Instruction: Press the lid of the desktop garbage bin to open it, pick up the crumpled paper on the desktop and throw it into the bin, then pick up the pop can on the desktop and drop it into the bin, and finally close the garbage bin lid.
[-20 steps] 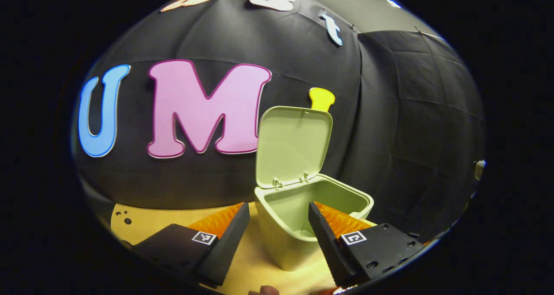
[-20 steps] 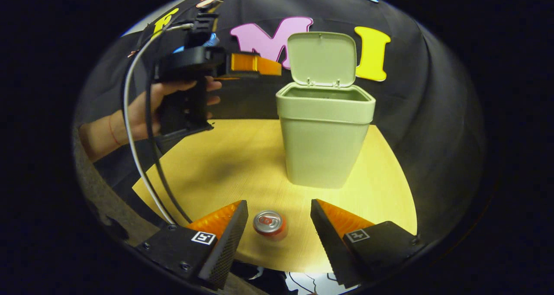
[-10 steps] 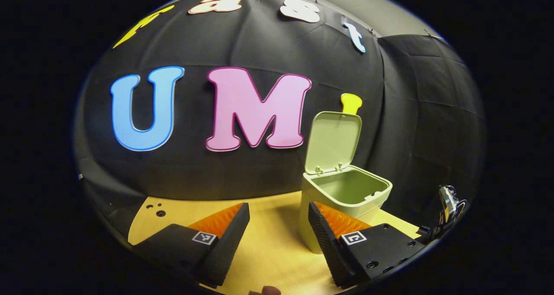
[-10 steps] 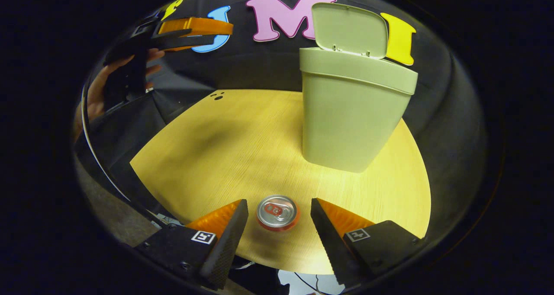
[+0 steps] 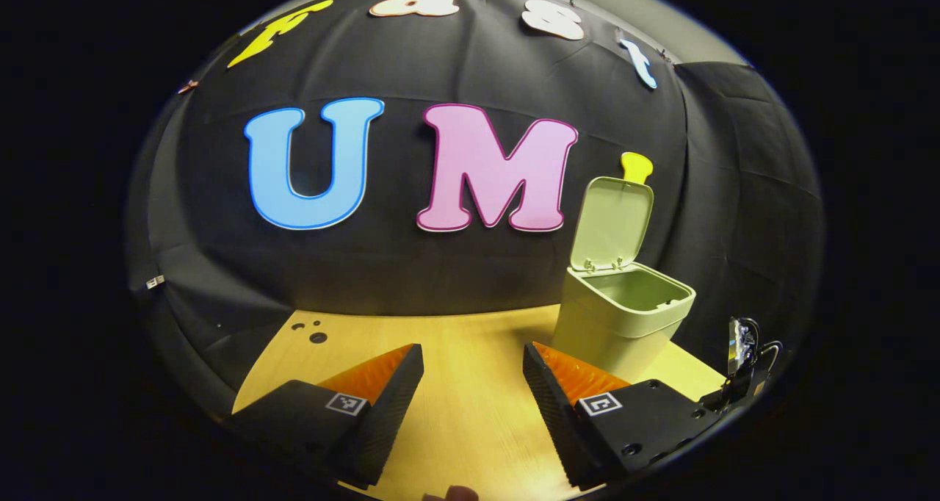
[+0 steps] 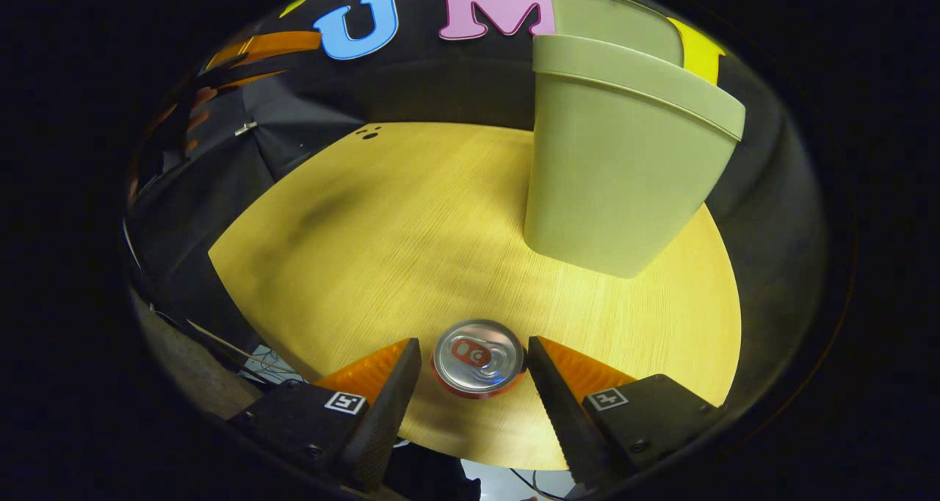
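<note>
A pale green bin [image 6: 624, 163] stands on the wooden table [image 6: 382, 222], its lid [image 5: 613, 222] raised upright. In the left gripper view the bin [image 5: 620, 317] sits to the right, beyond my left gripper [image 5: 474, 387], which is open with nothing between its fingers. An upright pop can [image 6: 477, 355], silver top with a red tab, stands near the table's front edge. My right gripper [image 6: 474, 387] hovers over it, open, with a finger on each side of the can and a small gap to both. I see no crumpled paper on the table.
Black cloth walls the booth behind the bin. Small dark holes [image 6: 369, 132] mark the table's far left. Cables [image 6: 242, 350] hang below the table's near left edge. The left gripper [image 6: 250, 49] is held high at the upper left of the right gripper view.
My right gripper dropped lower and closer, so the can now sits between its fingers. My left gripper swung left and back, away from the bin.
</note>
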{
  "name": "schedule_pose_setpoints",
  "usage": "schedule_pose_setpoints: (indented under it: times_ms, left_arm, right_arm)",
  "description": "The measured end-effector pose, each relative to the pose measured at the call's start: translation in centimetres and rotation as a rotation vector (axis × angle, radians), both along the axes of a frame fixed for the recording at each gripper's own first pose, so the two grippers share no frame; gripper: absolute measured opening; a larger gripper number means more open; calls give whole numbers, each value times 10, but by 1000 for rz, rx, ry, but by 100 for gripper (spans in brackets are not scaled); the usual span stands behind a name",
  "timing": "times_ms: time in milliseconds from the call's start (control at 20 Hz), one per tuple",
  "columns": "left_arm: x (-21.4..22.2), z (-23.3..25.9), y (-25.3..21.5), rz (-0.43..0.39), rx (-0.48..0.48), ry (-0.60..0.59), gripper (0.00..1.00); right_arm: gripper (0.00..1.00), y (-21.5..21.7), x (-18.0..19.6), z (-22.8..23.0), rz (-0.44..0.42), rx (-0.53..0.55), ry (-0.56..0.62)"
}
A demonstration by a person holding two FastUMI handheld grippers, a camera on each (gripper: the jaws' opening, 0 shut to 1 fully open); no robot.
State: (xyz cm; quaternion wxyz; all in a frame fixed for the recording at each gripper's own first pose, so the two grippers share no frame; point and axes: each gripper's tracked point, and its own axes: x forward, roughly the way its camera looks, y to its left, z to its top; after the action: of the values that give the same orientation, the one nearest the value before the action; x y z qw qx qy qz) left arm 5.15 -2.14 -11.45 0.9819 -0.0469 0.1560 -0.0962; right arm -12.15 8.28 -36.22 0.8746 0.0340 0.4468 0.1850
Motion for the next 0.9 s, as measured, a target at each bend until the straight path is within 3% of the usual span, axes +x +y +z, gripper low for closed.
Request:
schedule_pose_setpoints:
  times_ms: [400, 450, 550, 900]
  left_arm:
    - [-11, -12, 27, 38, 13, 31, 89]
    - [-11, -12, 28, 41, 11, 35, 89]
    - [-13, -15, 32, 46, 4, 41, 89]
    - [-14, -19, 31, 43, -4, 45, 89]
  right_arm:
    - [93, -3, 1, -18, -50, 0, 40]
    - [84, -3, 3, -15, -55, 6, 39]
    - [83, -2, 1, -12, -53, 20, 45]
    - [83, -20, 22, 59, -68, 57, -40]
